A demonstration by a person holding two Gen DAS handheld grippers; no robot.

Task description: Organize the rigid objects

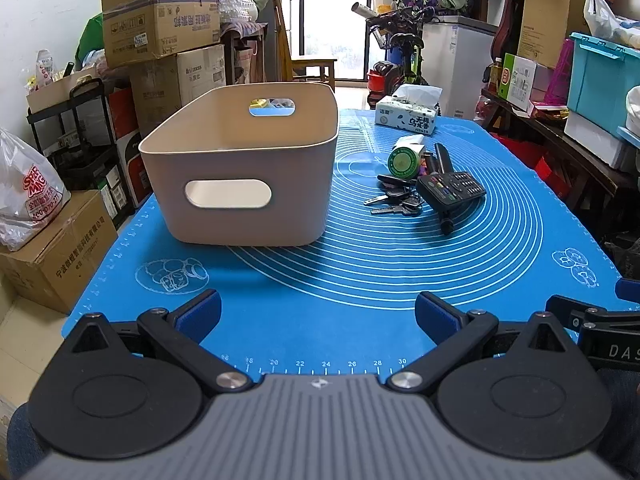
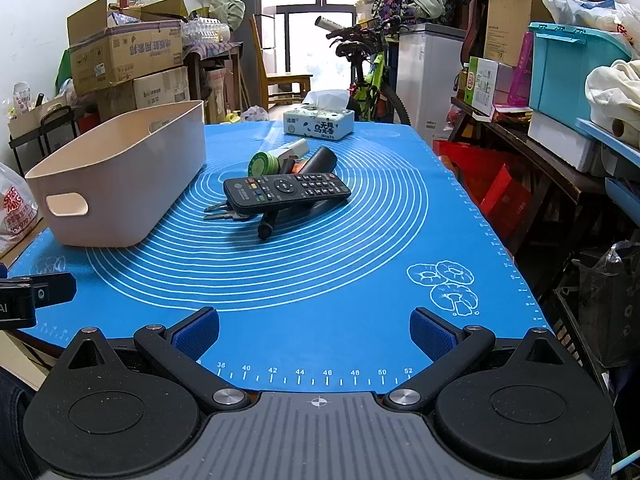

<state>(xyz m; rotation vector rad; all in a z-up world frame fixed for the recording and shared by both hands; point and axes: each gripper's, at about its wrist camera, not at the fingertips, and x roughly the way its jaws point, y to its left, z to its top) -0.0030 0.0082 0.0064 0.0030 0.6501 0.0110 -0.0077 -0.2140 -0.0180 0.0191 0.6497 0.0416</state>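
Observation:
A beige plastic bin (image 1: 240,168) (image 2: 120,176) with handle cut-outs stands on the left of the blue mat (image 1: 360,272) (image 2: 320,280). To its right lies a pile: a black remote (image 1: 451,191) (image 2: 286,191), a bunch of keys (image 1: 394,200) (image 2: 224,213), a green round tin (image 1: 403,163) (image 2: 263,165), a black cylinder (image 1: 443,158) (image 2: 318,160) and a black pen-like stick (image 1: 446,222) (image 2: 267,227). My left gripper (image 1: 318,316) and right gripper (image 2: 314,330) both hover open and empty over the mat's near edge, well short of the pile.
A tissue box (image 1: 406,114) (image 2: 319,122) sits at the mat's far end. Cardboard boxes (image 1: 160,28) crowd the left side, a shelf with a blue crate (image 2: 572,72) lines the right, and a bicycle (image 2: 372,76) stands beyond.

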